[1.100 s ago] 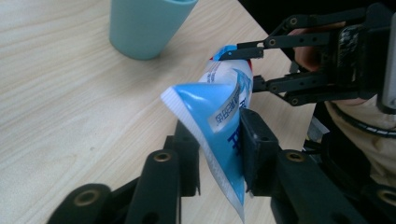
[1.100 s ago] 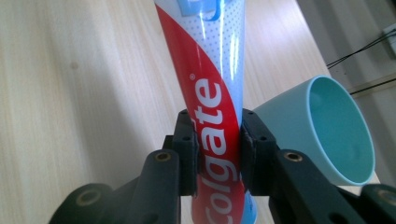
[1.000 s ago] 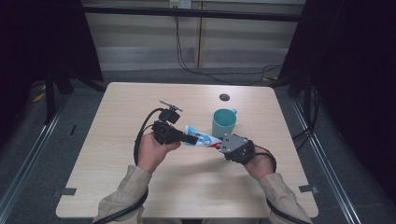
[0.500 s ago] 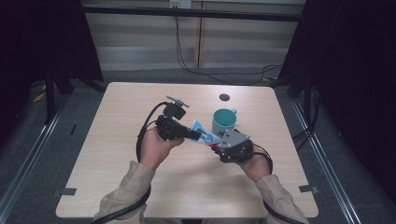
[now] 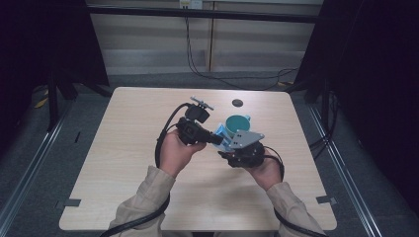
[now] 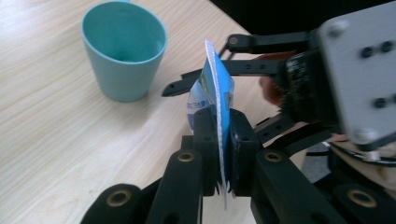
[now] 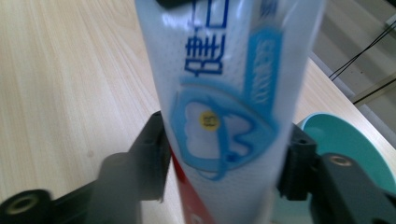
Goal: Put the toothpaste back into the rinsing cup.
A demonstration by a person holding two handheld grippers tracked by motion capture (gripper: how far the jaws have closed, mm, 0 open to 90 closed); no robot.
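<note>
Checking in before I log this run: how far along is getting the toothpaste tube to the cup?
Done: the toothpaste tube is off the table, lifted between both hands. In hand: the left gripper is clamped on the tube's flat crimped end, while the right gripper straddles its body, jaws just closing in. Left: the teal cup beside them looks empty, so the tube isn't in it yet.

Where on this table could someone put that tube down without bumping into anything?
The table is bare along its whole left side and along the near edge between the two sleeves. The far left corner is free too. It is crowded right of the middle, where the left tool and right tool hold the tube beside the teal cup.
</note>
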